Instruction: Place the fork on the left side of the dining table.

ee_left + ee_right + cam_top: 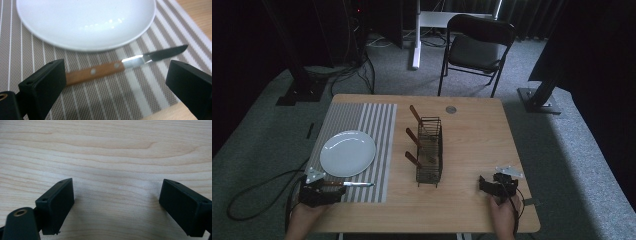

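Left gripper (117, 82) hovering low, jaws spread wide, straddling knife (120, 66) lying flat on striped mat (82, 100) just below plate (85, 22). Right gripper (116, 205) resting wide open over bare table (105, 145). Risk: thin flat handle slipping under closing jaws; blade nudging plate.

The table (472, 145) is seen from above and in front in the high view. The plate (85, 22) and knife (120, 65) at lower left there are viewed closely in the left gripper view. Bare wood is faced closely in the right gripper view.
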`<state>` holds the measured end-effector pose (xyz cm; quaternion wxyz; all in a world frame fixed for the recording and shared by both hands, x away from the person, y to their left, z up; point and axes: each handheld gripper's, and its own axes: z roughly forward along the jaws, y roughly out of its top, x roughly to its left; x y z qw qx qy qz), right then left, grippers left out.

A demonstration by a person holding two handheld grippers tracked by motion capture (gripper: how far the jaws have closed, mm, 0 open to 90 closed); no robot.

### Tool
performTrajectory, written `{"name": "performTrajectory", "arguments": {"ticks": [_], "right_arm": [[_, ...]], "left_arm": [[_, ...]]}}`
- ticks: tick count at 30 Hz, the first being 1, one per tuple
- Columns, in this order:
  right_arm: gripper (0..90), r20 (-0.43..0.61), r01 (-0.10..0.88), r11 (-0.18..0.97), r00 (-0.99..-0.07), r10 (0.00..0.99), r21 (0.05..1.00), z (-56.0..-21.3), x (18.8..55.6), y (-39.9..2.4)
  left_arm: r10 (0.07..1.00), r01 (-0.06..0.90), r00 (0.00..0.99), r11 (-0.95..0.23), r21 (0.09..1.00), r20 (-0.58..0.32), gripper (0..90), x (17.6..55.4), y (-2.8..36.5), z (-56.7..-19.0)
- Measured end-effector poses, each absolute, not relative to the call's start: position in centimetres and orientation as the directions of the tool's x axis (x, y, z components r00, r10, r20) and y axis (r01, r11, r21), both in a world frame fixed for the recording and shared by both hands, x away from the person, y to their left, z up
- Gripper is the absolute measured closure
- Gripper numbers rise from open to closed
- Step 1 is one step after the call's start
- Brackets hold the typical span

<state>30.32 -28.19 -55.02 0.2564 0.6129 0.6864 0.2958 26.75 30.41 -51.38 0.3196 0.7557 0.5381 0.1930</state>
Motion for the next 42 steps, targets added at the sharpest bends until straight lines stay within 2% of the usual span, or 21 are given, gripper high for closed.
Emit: {"name": "performTrajectory", "arguments": {"ticks": [8,12,16,18,24,42], "right_arm": [[12.2,0.009,0.689,0.075,-0.118,0.993,0.721,-55.0,30.3,-28.2],[12.2,0.009,0.689,0.075,-0.118,0.993,0.721,-55.0,30.3,-28.2],[12.2,0.009,0.689,0.075,-0.118,0.993,0.721,-55.0,30.3,-28.2],[12.2,0.009,0.689,0.076,-0.118,0.993,0.721,-55.0,30.3,-28.2],[12.2,0.009,0.689,0.076,-0.119,0.993,0.721,-55.0,30.3,-28.2],[12.2,0.009,0.689,0.076,-0.119,0.993,0.721,-55.0,30.3,-28.2]], "left_arm": [[0.918,0.668,0.396,-0.267,0.694,-0.029,3.2,28.7,28.9,-49.6],[0.912,0.668,0.405,-0.246,0.702,-0.065,3.2,29.6,28.7,-49.1],[0.902,0.648,0.431,-0.280,0.709,-0.037,3.7,30.9,27.4,-48.0],[0.894,0.642,0.445,-0.273,0.716,-0.058,3.7,31.4,26.9,-47.5],[0.879,0.614,0.475,-0.298,0.730,-0.040,3.7,33.2,25.0,-46.2],[0.854,0.579,0.516,-0.286,0.763,-0.072,4.5,37.2,22.4,-42.6]]}}
